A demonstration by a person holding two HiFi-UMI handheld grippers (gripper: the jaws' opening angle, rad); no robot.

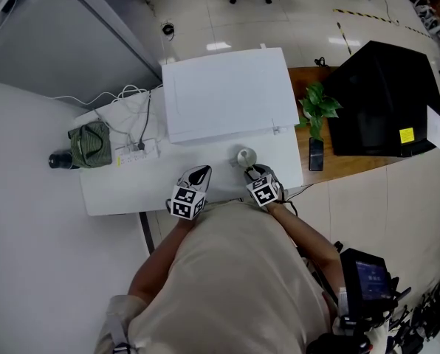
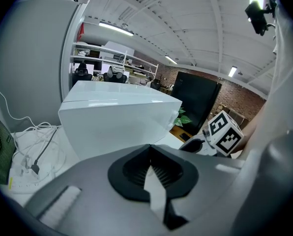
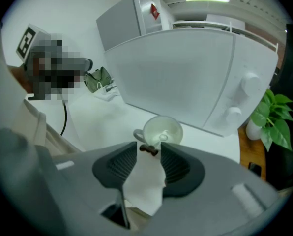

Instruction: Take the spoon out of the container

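Closing carelessly, the right gripper [image 3: 149,149], its jaws apart just short of the white cup [image 3: 161,131], might tip the cup or skid it along the table instead of catching the spoon [image 3: 163,136] that lies inside it. A small dark piece sits between the jaw tips; I can't tell whether it is the spoon's handle. The left gripper [image 2: 149,149] has its jaws together on nothing, so the cup isn't steadied. The white table [image 1: 131,186] also carries a big white box [image 1: 227,94] and cables [image 1: 135,142]. A potted plant [image 1: 317,105] and a black cabinet [image 1: 382,98] stand beyond.
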